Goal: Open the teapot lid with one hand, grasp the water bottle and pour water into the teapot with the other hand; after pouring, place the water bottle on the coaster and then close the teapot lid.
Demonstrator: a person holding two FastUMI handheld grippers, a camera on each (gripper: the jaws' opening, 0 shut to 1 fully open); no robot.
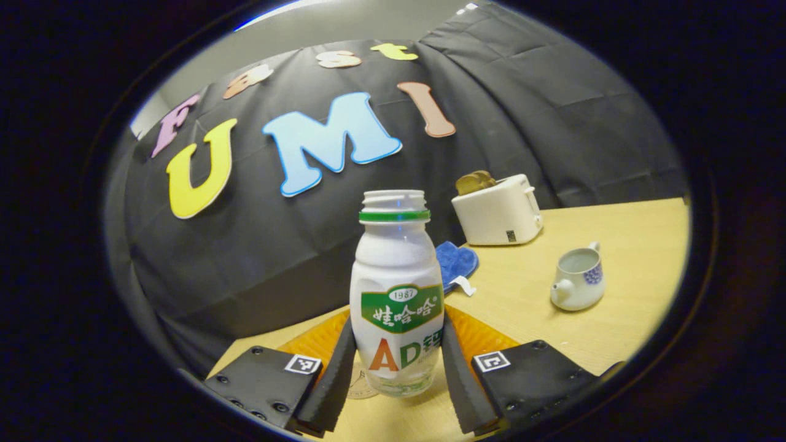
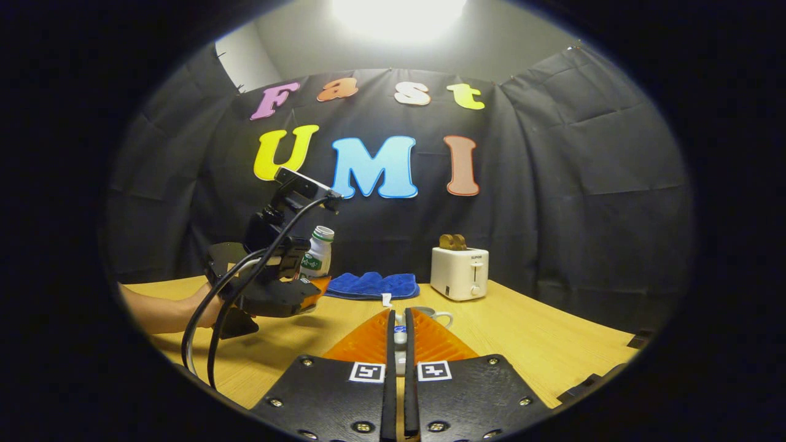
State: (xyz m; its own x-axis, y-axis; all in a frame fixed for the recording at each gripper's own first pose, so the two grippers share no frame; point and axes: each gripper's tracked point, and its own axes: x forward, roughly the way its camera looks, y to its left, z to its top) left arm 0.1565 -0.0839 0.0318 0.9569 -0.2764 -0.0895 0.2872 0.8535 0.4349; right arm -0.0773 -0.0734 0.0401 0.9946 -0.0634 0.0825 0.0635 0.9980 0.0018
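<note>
Your table [image 1: 620, 227] had open wood around the teapot; toaster [image 1: 498, 210] w/ bread sat back by the wall, blue cloth [image 1: 455, 263] beside it. Your left gripper [image 1: 398, 368] held the water bottle [image 1: 396, 288] upright, uncapped, both fingers pressed on its sides; contents hard to make out, coaster under it mostly hidden. Teapot [image 1: 577, 277] stood lidless, well apart to the right. Your right gripper [image 2: 399, 347] was pinched on the lid [image 2: 400, 336], mostly hidden btwn the fingers.

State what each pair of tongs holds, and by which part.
The left tongs grip the bottle by its lower body, one finger on each side. The right tongs pinch the small lid by its knob.
</note>
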